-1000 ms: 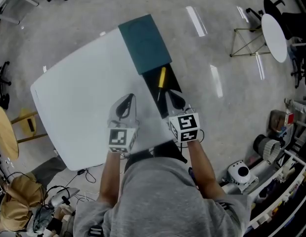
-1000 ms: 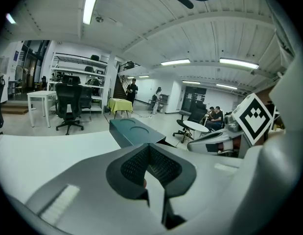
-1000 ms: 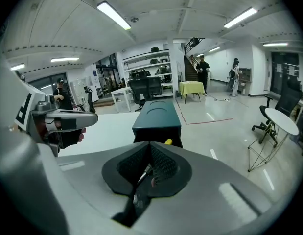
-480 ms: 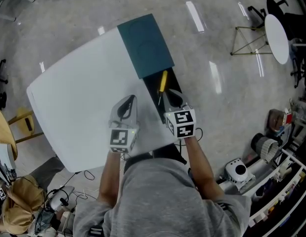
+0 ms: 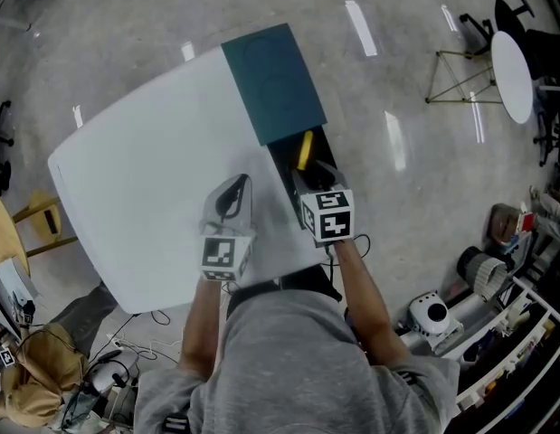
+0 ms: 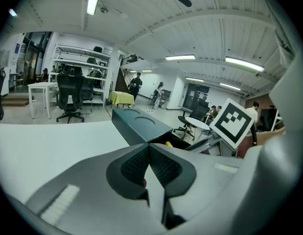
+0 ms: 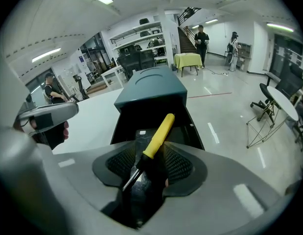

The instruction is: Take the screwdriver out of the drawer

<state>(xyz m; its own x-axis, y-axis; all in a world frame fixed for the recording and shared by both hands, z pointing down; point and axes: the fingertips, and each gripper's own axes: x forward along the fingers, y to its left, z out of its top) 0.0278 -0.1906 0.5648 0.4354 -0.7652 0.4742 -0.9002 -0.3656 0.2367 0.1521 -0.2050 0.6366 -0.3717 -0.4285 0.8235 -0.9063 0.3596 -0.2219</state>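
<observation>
**Head view.** One white, round-cornered bench (image 5: 135, 174) is seen. One dark teal box-shaped cabinet (image 5: 275, 75) stands at its far edge. One black drawer (image 5: 281, 163) is pulled out of the cabinet toward the person. One screwdriver (image 5: 305, 148), with a yellow plastic handle, black collar and steel shaft, lies inside the drawer, just in front of the cabinet's face. The right tool (image 5: 313, 175) is placed over the drawer, at the end of the screwdriver farther from the cabinet. The left tool (image 5: 234, 186) is held over the bench, beside the drawer and well short of the cabinet.

**Left gripper view.** The left tool's jaws are seen brought together, with nothing between them. The cabinet is seen beyond them.

**Right gripper view.** The right tool's jaws have just been opening and now stand wide apart. The screwdriver's collar and shaft lie between them, and the pads are not pressed on it. The handle points toward the cabinet.

**Step in hand.** The approach for the grasp is judged to be under way; the screwdriver is not yet taken. For the next move, the jaws would need to be closed on the collar or handle and the screwdriver lifted clear of the drawer walls.

**Count.** One screwdriver, one open drawer, one cabinet, one bench and two tools are noted.
</observation>
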